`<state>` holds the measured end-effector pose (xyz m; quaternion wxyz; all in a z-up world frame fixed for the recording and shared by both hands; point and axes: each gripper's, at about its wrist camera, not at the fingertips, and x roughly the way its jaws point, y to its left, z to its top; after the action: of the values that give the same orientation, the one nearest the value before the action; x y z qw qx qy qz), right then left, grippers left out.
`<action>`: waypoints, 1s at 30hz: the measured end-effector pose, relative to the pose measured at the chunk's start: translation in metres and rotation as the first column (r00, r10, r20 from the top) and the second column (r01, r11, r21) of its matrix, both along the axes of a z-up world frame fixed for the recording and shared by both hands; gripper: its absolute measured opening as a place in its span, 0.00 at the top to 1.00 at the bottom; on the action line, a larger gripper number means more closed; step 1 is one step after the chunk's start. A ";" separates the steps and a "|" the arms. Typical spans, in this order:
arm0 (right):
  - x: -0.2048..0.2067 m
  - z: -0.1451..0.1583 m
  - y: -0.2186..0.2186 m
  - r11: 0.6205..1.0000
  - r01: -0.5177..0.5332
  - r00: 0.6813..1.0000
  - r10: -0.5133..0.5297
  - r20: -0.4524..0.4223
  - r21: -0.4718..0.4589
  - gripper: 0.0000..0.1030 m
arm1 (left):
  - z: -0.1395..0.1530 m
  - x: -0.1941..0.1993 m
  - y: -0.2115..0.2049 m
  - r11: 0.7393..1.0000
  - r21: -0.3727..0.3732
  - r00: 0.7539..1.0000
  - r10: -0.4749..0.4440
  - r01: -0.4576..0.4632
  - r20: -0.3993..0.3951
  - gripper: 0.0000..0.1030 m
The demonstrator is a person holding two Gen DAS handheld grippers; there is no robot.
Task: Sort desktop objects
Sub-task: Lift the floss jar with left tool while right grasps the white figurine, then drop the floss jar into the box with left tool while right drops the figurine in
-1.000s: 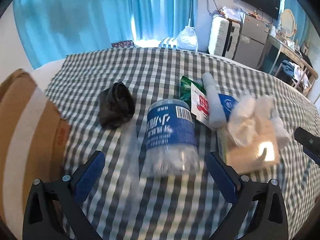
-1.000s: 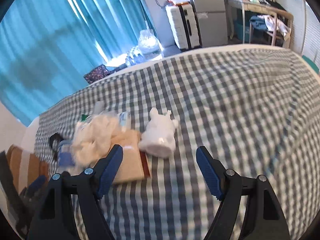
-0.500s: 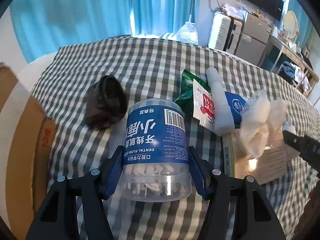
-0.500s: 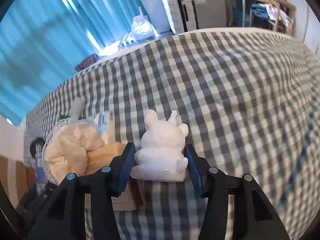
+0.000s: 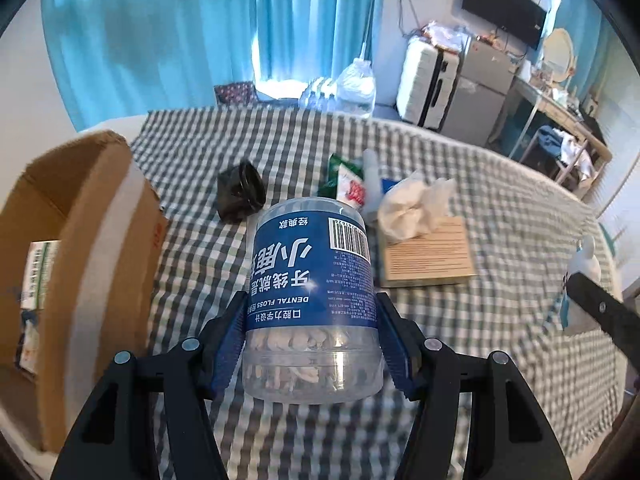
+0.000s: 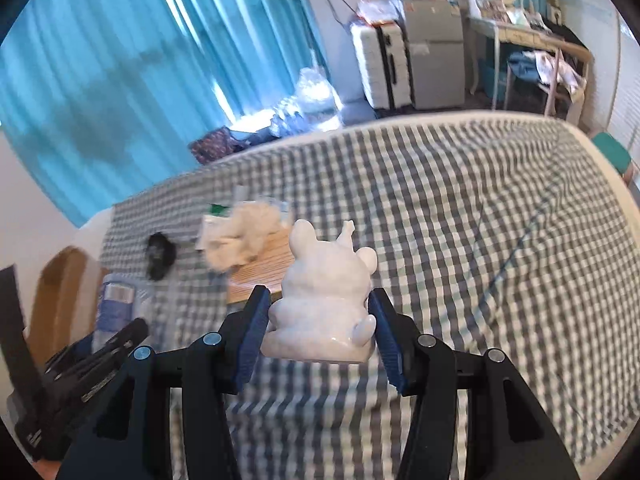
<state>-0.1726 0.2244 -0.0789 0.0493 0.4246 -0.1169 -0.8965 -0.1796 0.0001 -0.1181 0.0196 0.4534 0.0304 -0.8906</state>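
The dental floss jar (image 5: 314, 300), clear with a blue label, is clamped between the blue pads of the left gripper (image 5: 314, 344) and is held clear of the checked cloth (image 5: 500, 240); its lower part sits between the pads, the rest projecting forward. An open cardboard box (image 5: 80, 216) stands at the left, holding a printed carton. Beyond the jar, a black bundle (image 5: 240, 194), snack packets (image 5: 346, 184), a white wad (image 5: 412, 208) and a tan notebook (image 5: 430, 256) lie on the surface. The white animal figurine (image 6: 324, 296) is gripped at its base by the pads of the right gripper (image 6: 318, 340), raised above the cloth, its back toward the camera.
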 end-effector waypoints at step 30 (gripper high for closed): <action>0.125 0.121 -0.147 0.957 -0.281 0.928 0.288 -0.235 0.064 0.51 | 0.119 0.130 -0.100 0.996 0.061 0.975 0.077 -0.065 -0.208 0.39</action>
<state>-0.0476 0.0779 0.0417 0.1865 0.3255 -0.0342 -0.9263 -0.0492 -0.0998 0.0007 0.0359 0.3558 0.0725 -0.9311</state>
